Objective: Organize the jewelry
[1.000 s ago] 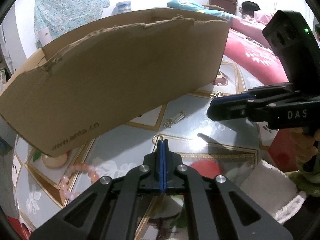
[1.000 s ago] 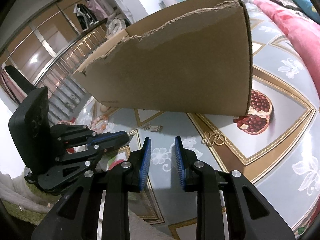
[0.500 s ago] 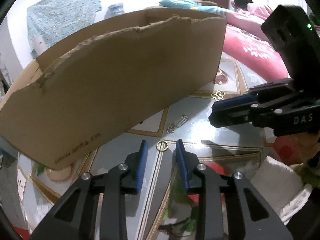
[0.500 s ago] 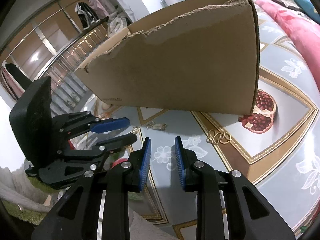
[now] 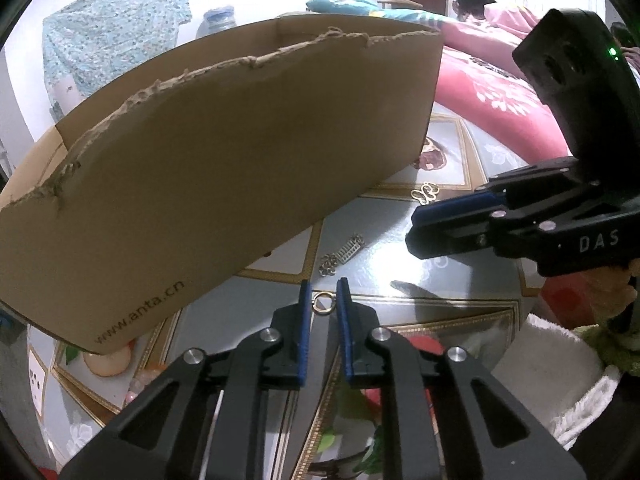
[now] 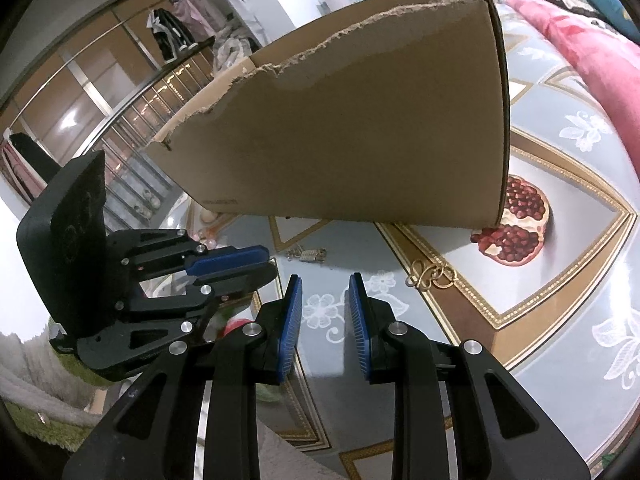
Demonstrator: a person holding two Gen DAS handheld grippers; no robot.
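A small gold ring [image 5: 322,303] lies on the glossy patterned table [image 5: 440,304]. My left gripper [image 5: 322,294] has the ring between its fingertips; its jaws are closing and a thin gap still shows at each pad. My right gripper [image 6: 324,280] hovers open over the table with nothing between its fingers, and it also shows at the right of the left wrist view [image 5: 416,224]. A silver chain piece [image 5: 342,254] [image 6: 308,255] and a gold knot-shaped piece [image 5: 426,192] [image 6: 430,276] lie in front of the torn cardboard box [image 5: 240,168] [image 6: 360,140].
The box stands close behind the jewelry and hides its own inside. Pink beads [image 5: 138,384] lie at the lower left under the left gripper. A red quilt [image 5: 500,100] borders the table's far right. A white fluffy sleeve [image 5: 560,368] sits at the right.
My left jaws went from fully shut to wide open, then narrowed around the gold ring. The left gripper shifted slightly. The right gripper stayed as it was.
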